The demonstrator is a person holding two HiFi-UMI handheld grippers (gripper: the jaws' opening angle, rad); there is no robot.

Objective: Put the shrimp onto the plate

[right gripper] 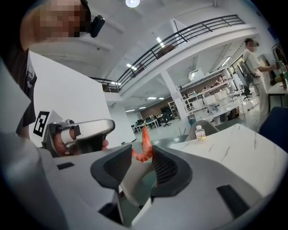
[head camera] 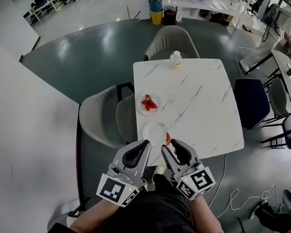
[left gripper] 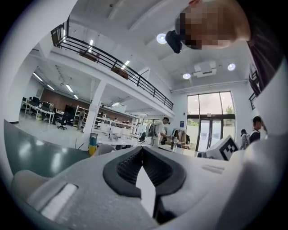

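Observation:
An orange shrimp (right gripper: 144,144) sticks up from between the jaws of my right gripper (right gripper: 143,156), which is shut on it. In the head view this shrimp (head camera: 168,137) hangs at the near right rim of an empty white plate (head camera: 153,132), with the right gripper (head camera: 170,145) at the table's front edge. A second small plate (head camera: 141,109) further back holds red shrimp (head camera: 149,104). My left gripper (head camera: 144,145) is held beside the right one, just short of the table edge. Its jaws (left gripper: 142,150) meet at the tips with nothing between them.
The white marble table (head camera: 199,106) carries a small bottle (head camera: 175,59) at its far edge. Grey chairs stand at the left (head camera: 104,118) and the far side (head camera: 171,42), a dark blue chair (head camera: 252,102) at the right. Cables lie on the floor at the right.

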